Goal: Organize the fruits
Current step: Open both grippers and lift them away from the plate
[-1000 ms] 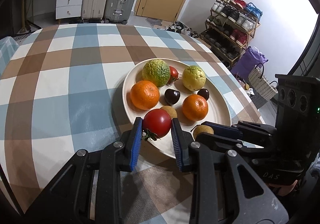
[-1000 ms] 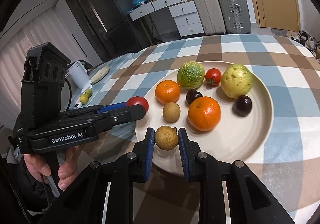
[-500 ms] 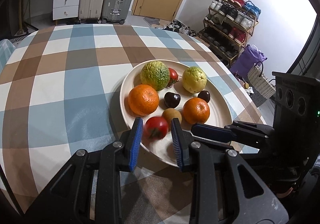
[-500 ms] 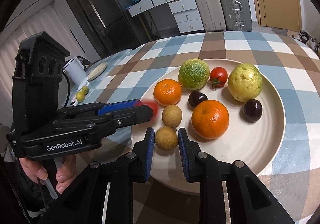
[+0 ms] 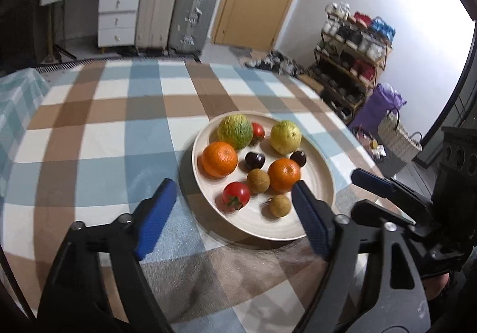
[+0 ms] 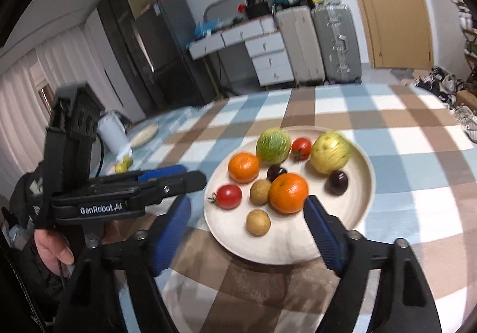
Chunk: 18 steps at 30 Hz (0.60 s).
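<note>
All the fruits are seen lying in the plate [image 5: 316, 225] on the bench, straight ahead of both spread, empty tongs, the left tongs [image 5: 231, 215] nearer the tomato [image 5: 236, 195], the right tongs [image 6: 249, 236] nearer the small brown fruit [image 6: 258, 222].

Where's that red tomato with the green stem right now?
The tomato lies on the plate's near-left edge, beside a small brown fruit.

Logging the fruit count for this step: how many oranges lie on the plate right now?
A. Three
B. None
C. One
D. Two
D: two oranges lie on the plate, one orange at its left beside the green fruit, the other orange near the middle.
</note>
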Each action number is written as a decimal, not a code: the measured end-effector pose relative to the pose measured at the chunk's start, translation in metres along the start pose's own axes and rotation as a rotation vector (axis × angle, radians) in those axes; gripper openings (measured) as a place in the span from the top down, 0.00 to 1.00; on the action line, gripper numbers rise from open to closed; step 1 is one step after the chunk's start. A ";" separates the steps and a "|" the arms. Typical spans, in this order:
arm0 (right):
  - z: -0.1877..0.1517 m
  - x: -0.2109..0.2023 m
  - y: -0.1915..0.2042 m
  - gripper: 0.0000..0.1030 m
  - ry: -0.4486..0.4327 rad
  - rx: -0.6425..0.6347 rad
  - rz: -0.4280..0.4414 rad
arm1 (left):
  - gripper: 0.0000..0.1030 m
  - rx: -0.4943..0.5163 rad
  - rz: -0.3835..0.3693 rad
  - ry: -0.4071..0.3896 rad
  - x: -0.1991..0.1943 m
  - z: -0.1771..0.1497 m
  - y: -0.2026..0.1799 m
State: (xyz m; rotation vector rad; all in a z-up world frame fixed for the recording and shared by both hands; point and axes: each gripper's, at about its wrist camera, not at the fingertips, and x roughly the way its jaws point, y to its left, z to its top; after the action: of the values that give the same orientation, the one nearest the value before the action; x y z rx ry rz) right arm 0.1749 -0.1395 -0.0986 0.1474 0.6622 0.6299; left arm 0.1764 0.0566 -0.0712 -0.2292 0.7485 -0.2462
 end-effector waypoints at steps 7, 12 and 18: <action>-0.001 -0.046 0.012 0.05 -0.095 -0.015 -0.036 | 0.17 0.020 0.052 -0.050 -0.040 -0.008 -0.022; -0.004 -0.077 0.025 0.01 -0.177 -0.043 -0.056 | 0.01 0.037 0.093 -0.130 -0.076 -0.017 -0.040; -0.010 -0.108 0.038 0.00 -0.263 -0.068 -0.078 | 0.01 0.045 0.117 -0.189 -0.106 -0.026 -0.053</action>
State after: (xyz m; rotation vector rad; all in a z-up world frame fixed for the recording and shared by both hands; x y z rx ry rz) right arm 0.0839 -0.1726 -0.0370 0.1379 0.3904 0.5461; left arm 0.0764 0.0354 -0.0062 -0.1626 0.5662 -0.1282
